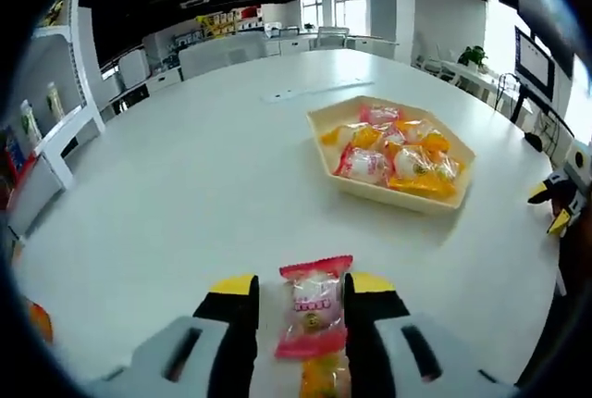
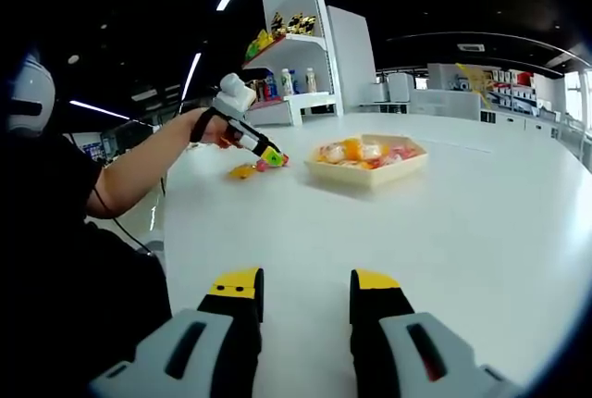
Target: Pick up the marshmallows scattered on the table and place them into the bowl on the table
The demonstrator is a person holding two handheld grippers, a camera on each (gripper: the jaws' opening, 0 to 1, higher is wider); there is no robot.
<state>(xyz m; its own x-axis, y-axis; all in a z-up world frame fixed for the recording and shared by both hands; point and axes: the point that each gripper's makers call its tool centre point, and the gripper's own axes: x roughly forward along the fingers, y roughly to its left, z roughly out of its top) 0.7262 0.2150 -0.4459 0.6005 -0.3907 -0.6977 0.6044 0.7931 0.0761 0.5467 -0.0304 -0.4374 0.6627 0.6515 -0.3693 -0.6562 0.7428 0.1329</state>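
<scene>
In the left gripper view, the left gripper point(image 1: 301, 298) sits low over the white surface point(image 1: 203, 185) with a pink-wrapped marshmallow point(image 1: 313, 317) lying lengthwise between its two yellow-tipped jaws. The jaws stand close against the packet's sides, but whether they press it or only bracket it cannot be told. Just nearer than that packet, an orange-wrapped marshmallow point(image 1: 324, 378) shows at the bottom edge between the jaws. Farther off and to the right lies the hexagonal cream bowl point(image 1: 326, 142), holding a heap of pink and orange wrapped sweets point(image 1: 393, 155). At the far right edge the tip of the other gripper peeks in.

In the right gripper view, the right gripper point(image 2: 306, 289) hovers above bare surface point(image 2: 462, 222), its jaws parted with nothing between them. Well beyond it, the bowl point(image 2: 365, 175) rests near the far left part of the surface. Just left of the bowl, the left gripper point(image 2: 271, 155) is tilted down to the surface, held by a person's hand point(image 2: 220, 127), and an orange packet point(image 2: 242, 172) lies beside its tip. White shelves point(image 2: 296, 55) with goods stand behind.
</scene>
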